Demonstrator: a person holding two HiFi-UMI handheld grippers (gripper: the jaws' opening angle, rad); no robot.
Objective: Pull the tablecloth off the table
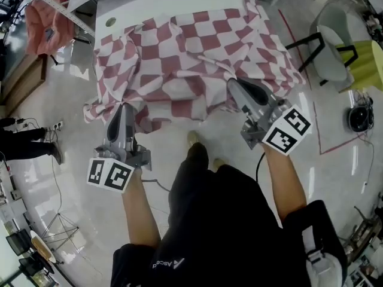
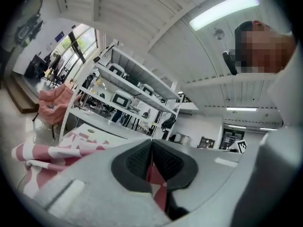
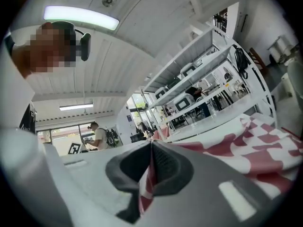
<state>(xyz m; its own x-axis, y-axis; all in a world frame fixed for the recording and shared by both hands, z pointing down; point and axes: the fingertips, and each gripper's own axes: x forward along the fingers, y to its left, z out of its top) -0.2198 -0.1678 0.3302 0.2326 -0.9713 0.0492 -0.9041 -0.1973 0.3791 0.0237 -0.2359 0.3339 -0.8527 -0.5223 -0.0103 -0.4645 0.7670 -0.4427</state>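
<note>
Bare forearms reach out from the person's dark-clothed torso (image 1: 221, 232), each hand holding a gripper at the near side of the counter (image 1: 173, 2). The left gripper (image 1: 124, 107) has its jaws closed tight on a fold of the red-and-white checked tablecloth (image 1: 191, 58); its own view shows the cloth pinched between the dark ribbed pads. The right gripper (image 1: 234, 84) has its jaws clamped on another fold of the same hem, further along the counter's near edge, with a strip of check hanging out between its pads.

That cloth lies rumpled over the near and middle part of the counter. Its front edge is drawn off the near side in two peaks at the jaws, and one corner sags past the counter's near left corner. A far strip of the white counter top is bare, with a small round disc (image 1: 111, 22) at its left end.

Beyond the counter's left end a pink garment (image 1: 48, 17) hangs by a white shelf rack (image 2: 128, 91). Off the counter's right end stands a white chair (image 1: 332, 46) on the glossy pale floor (image 1: 36, 112).
</note>
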